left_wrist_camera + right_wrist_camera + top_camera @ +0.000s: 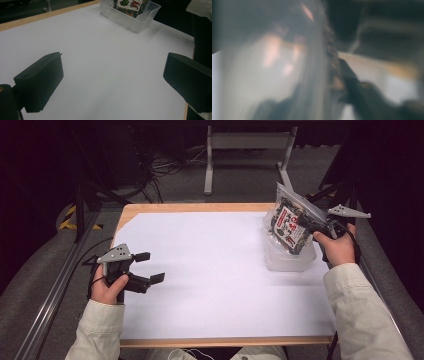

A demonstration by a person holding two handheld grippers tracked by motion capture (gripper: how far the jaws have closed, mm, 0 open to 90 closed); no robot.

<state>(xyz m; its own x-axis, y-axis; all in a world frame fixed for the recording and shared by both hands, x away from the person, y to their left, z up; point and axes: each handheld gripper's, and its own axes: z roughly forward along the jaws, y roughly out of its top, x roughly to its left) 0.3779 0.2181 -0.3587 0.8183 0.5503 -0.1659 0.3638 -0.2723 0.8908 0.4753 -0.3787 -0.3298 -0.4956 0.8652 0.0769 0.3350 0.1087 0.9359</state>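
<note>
Snack bag [291,224], a clear glossy plastic pouch with dark contents and a red-and-white printed label, stands tilted in the clear container [290,260] at the right side of the surface [215,270], its long axis running up and away toward the far edge, its sealed top pointing up and back. The right claw [306,222] is clamped on the bag's right side, held by the right hand [337,245]; in the right gripper view the picture is blurred, with crinkled film [312,75] pressed close against a dark jaw. The container is a thin-walled, translucent rectangular tub with rounded corners; in the left gripper view it sits far across the sheet [130,15], the bag's green and red print [128,3] showing above its rim. A smooth white sheet covers the surface, leaving a light wooden border at the far and near edges. The left claw [150,267] hovers near the left edge, well apart from the tub, its two blocky matt black jaws standing wide apart, with broad bare white sheet between it and the container.
</note>
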